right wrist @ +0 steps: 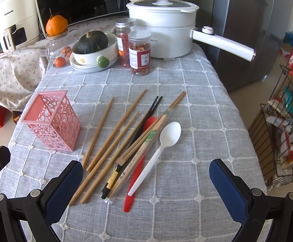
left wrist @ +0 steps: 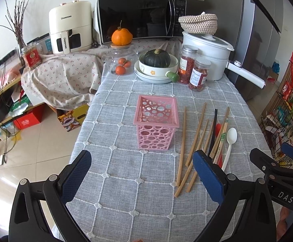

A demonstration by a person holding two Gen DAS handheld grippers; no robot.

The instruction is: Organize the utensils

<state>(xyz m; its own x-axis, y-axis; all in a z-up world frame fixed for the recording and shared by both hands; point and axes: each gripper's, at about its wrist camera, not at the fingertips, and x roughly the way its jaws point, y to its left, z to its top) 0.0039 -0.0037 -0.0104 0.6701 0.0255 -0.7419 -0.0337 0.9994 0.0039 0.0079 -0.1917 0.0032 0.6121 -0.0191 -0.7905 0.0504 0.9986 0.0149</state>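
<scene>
A pink perforated utensil holder (left wrist: pixel 156 121) (right wrist: pixel 52 119) stands upright and empty on the grey checked tablecloth. To its right lie several loose wooden chopsticks (left wrist: pixel 195 135) (right wrist: pixel 116 129), a black pair (left wrist: pixel 214 129) (right wrist: pixel 146 115), a wrapped pair (right wrist: pixel 144 147), a red spoon (right wrist: pixel 133 183) and a white plastic spoon (left wrist: pixel 230 143) (right wrist: pixel 156 153). My left gripper (left wrist: pixel 141 173) is open, above the cloth in front of the holder. My right gripper (right wrist: pixel 146 183) is open, hovering over the near ends of the utensils; it also shows in the left wrist view (left wrist: pixel 277 161).
At the table's far end stand two red-filled jars (right wrist: pixel 139 52), a bowl with a dark squash (right wrist: pixel 92 46), a glass jar with oranges (left wrist: pixel 123 60) and a white pot (right wrist: pixel 166 30). A wire rack (right wrist: pixel 287 121) stands right of the table. Floor lies left.
</scene>
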